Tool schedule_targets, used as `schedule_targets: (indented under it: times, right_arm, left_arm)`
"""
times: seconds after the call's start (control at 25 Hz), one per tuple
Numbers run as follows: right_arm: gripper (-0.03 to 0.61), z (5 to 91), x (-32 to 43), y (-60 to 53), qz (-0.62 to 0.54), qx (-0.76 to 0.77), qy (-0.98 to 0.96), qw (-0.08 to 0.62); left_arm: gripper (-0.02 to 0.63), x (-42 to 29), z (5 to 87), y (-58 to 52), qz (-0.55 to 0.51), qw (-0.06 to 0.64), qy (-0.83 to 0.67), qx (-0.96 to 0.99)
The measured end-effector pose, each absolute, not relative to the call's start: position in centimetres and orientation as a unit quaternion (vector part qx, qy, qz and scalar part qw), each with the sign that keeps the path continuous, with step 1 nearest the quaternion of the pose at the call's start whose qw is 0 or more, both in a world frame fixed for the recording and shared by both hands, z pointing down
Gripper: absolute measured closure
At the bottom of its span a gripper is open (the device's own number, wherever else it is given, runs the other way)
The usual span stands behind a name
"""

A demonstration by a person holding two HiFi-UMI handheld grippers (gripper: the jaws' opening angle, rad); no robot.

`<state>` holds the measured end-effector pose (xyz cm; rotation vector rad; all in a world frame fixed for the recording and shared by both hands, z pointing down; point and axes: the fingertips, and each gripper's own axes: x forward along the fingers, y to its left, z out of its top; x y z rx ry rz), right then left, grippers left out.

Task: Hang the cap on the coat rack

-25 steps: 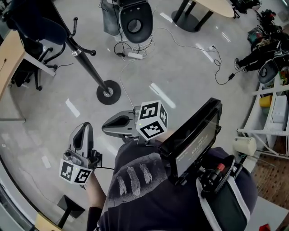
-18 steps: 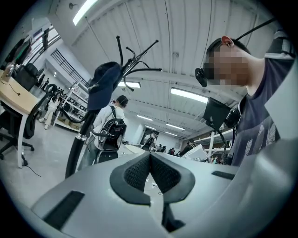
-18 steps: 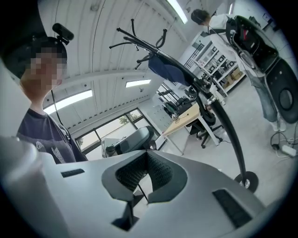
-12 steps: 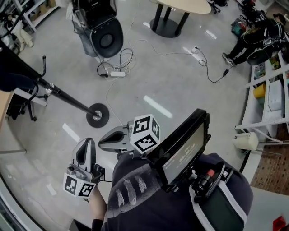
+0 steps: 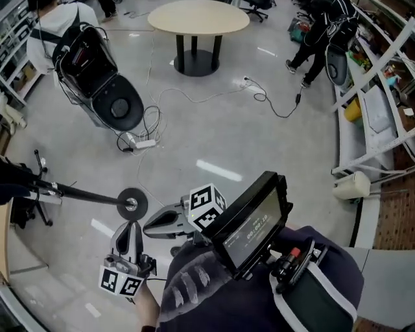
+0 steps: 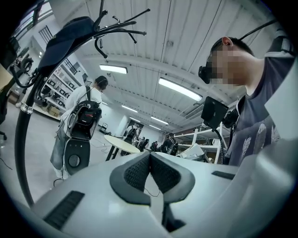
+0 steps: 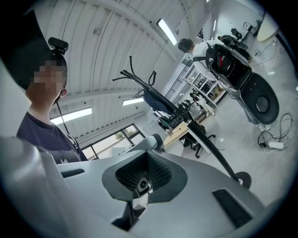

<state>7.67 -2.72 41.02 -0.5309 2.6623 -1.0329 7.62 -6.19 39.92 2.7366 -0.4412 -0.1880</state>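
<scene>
A dark blue cap (image 6: pixel 70 35) hangs over the hooks at the top of the black coat rack (image 6: pixel 21 139); the right gripper view shows the same cap (image 7: pixel 156 100) on the rack (image 7: pixel 209 144). In the head view the rack's pole (image 5: pixel 71 192) and round base (image 5: pixel 131 204) lie at the left. My left gripper (image 5: pixel 128 228) points at that base, shut and empty. Beside it, my right gripper (image 5: pixel 152 225) is held close to my body, also shut on nothing. Neither gripper touches the cap or the rack.
A black machine with a round front (image 5: pixel 110 97) stands at the back left, with a power strip and cables (image 5: pixel 139 139) on the floor. A round table (image 5: pixel 198 16) is far back, white shelves (image 5: pixel 369 130) at the right. A screen (image 5: pixel 253 224) hangs on my chest.
The head view has swung up and away: the rack's base has slid toward the lower left and the round table has come into view. Both grippers stay shut, near my body.
</scene>
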Motion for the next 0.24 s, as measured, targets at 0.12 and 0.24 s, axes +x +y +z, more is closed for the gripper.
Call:
schedule_targets:
  times: [0.12, 0.24]
  right_arm:
    - [0.574, 38.3, 9.8, -1.7, -0.338, -0.186, 0.916, 0.109]
    - [0.574, 36.9, 10.6, -0.7, -0.337, -0.182, 0.918, 0.106]
  left_arm:
    - [0.607, 9.7, 37.3, -5.1, -0.065, 0.167, -0.152, 0.972]
    - [0.607, 10.3, 36.2, -4.1, -0.057, 0.171, -0.161, 0.970]
